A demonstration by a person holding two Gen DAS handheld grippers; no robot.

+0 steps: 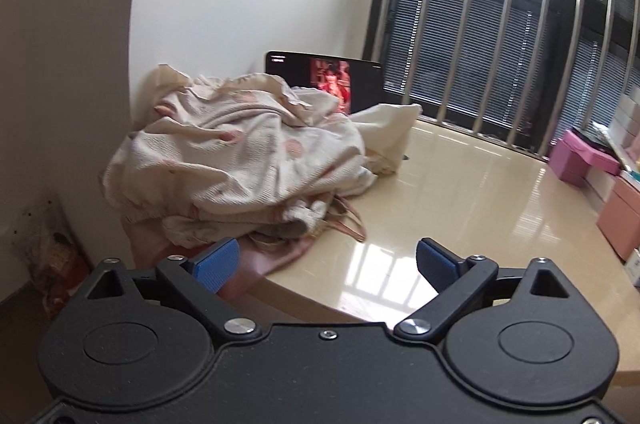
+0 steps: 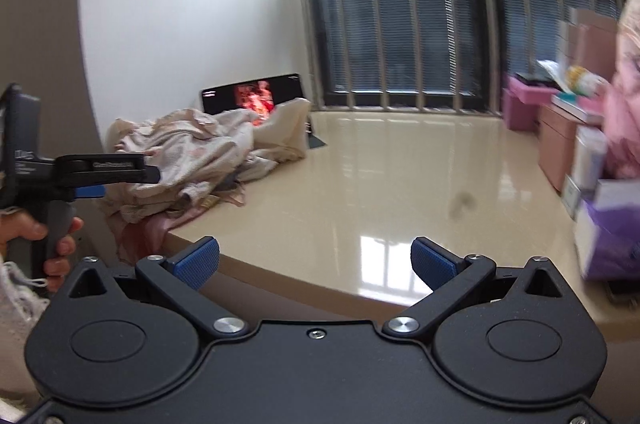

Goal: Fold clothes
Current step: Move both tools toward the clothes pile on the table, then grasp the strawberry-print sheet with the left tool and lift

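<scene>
Pile of clothes: cream fabric with pink dots, crumpled, lying on the far left part of the glossy table, ahead and left of both sets of jaws. A pink layer is hanging over the table edge just beyond the left pad.

Left gripper: jaws standing wide, nothing between the blue pads; pile near but apart. In the right wrist view it is showing at far left, a hand gripping its handle.

Right gripper: jaws gaping wide, empty, hovering over the near table edge, well apart from the pile.

Behind the pile a lit tablet is leaning; boxes are sitting off to the right.
</scene>
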